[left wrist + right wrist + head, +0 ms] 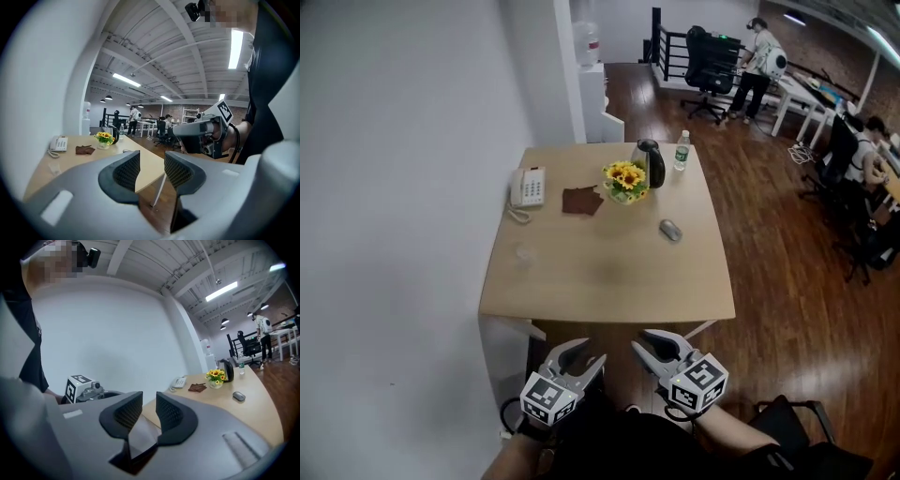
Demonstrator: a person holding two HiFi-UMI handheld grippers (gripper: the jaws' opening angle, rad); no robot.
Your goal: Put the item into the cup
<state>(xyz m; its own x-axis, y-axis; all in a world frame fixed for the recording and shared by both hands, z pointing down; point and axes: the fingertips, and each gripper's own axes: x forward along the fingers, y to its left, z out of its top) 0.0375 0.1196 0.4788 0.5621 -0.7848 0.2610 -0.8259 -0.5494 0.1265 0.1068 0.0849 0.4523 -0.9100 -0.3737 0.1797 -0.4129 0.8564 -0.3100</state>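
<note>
Both grippers hang close to my body, short of the wooden table's near edge (pixel 609 317). My left gripper (pixel 587 354) (pixel 152 169) is open with nothing between its jaws. My right gripper (pixel 647 341) (pixel 149 409) is open and empty too. On the table lie a grey mouse (pixel 670 230) (pixel 239 396) and a brown cloth-like piece (pixel 581 200) (pixel 85 150). A small cup of yellow flowers (pixel 625 182) (pixel 104 139) (pixel 215 378) stands at the back. A faint clear thing (pixel 523 253) sits near the left edge; I cannot tell what it is.
A white telephone (pixel 528 187), a black kettle (pixel 651 161) and a water bottle (pixel 682 150) stand along the table's back. A white wall runs on the left. On the right is wooden floor, with people, office chairs and desks beyond it.
</note>
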